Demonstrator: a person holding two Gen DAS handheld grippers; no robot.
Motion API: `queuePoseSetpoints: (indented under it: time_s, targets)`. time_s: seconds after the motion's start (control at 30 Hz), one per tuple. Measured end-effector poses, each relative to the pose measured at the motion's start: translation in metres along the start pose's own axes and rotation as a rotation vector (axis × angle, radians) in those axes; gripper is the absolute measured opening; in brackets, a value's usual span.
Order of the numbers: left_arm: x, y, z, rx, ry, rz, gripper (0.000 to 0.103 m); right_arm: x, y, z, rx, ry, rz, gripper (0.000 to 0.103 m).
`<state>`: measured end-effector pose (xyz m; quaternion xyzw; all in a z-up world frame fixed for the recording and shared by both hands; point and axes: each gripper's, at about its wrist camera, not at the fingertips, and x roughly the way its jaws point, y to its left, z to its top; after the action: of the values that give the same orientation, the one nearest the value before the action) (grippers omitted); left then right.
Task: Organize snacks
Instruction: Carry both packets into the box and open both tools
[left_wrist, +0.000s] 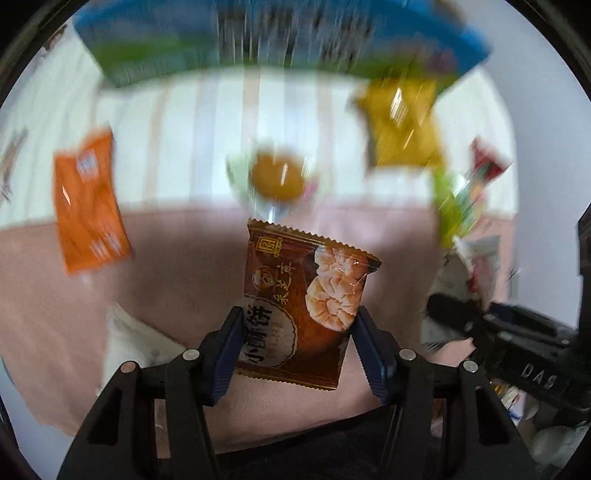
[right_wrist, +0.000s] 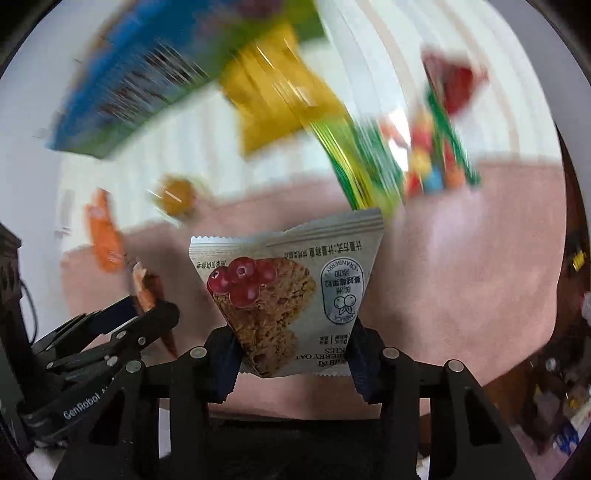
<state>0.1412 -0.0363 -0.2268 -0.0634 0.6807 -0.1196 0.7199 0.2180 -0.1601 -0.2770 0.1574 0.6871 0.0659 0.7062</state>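
Brown pastry packet (left_wrist: 306, 306) is pinched at its lower edges by the left gripper (left_wrist: 295, 350), long axis pointing away from the jaws, clear of the pink cloth (left_wrist: 177, 258). The right gripper (right_wrist: 291, 350) pinches a grey cranberry oat cookie packet (right_wrist: 288, 295), held likewise. Neither packet lies nearer the blurred blue box (left_wrist: 258, 40) beyond.

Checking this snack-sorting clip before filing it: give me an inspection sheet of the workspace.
Surface: pink cloth beside a white striped one.
Job's things: brown pastry packet; grey cranberry oat packet.
Clutter: blurred orange packet, yellow packet, blue-green bag.
Grippers: left hand-held gripper shut on the brown pastry packet; right hand-held gripper shut on the grey cranberry oat packet.
Cables: nothing seen.
Surroundings: too blurred to tell.
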Motion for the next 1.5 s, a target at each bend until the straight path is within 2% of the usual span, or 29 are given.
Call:
queuePoseSetpoints:
  time_s: [0.17,0.27,0.33,0.43,0.6,0.67,0.77,1.0,1.07,1.13,1.17,1.23,1.3,1.37,1.5]
  targets:
    - [-0.093,-0.007,0.059,0.021,-0.166,-0.073,0.056,-0.078,0.043,0.052,-0.100,-0.146,0.070,0.052]
    - [-0.142,-0.006,0.108,0.037,-0.247,-0.099,0.056,-0.122,0.066,0.103,-0.174,-0.246,0.043,0.052]
    - [-0.161,-0.007,0.137,0.048,-0.282,-0.082,0.056,-0.140,0.065,0.141,-0.198,-0.283,0.011,0.052]
    - [-0.163,-0.010,0.187,0.052,-0.299,-0.028,0.056,-0.149,0.074,0.201,-0.206,-0.294,-0.041,0.052]
    - [-0.136,0.014,0.272,0.028,-0.226,0.073,0.056,-0.124,0.068,0.297,-0.164,-0.246,-0.107,0.052]
    - [-0.115,0.029,0.297,0.007,-0.177,0.092,0.056,-0.107,0.067,0.327,-0.138,-0.221,-0.109,0.052]
    - [-0.086,0.047,0.317,-0.024,-0.127,0.107,0.056,-0.086,0.062,0.364,-0.105,-0.188,-0.108,0.052]
    - [-0.046,0.082,0.346,-0.075,-0.045,0.124,0.057,-0.043,0.043,0.399,-0.051,-0.126,-0.105,0.052]
    - [-0.039,0.091,0.350,-0.111,0.000,0.107,0.057,-0.036,0.038,0.403,-0.038,-0.112,-0.101,0.059]
    - [-0.030,0.100,0.357,-0.144,0.030,0.086,0.062,-0.033,0.036,0.408,-0.042,-0.124,-0.099,0.084]
    - [-0.027,0.103,0.359,-0.151,0.033,0.087,0.066,-0.032,0.038,0.408,-0.047,-0.120,-0.078,0.087]
    - [-0.026,0.104,0.360,-0.159,0.031,0.073,0.072,-0.028,0.043,0.409,-0.067,-0.113,-0.095,0.088]
    - [-0.027,0.100,0.361,-0.153,0.025,0.060,0.083,-0.024,0.046,0.411,-0.077,-0.105,-0.104,0.092]
    - [-0.027,0.094,0.361,-0.132,0.020,0.073,0.090,-0.024,0.047,0.409,-0.078,-0.099,-0.105,0.093]
    - [-0.030,0.094,0.360,-0.127,0.011,0.076,0.093,-0.028,0.050,0.399,-0.083,-0.092,-0.116,0.093]
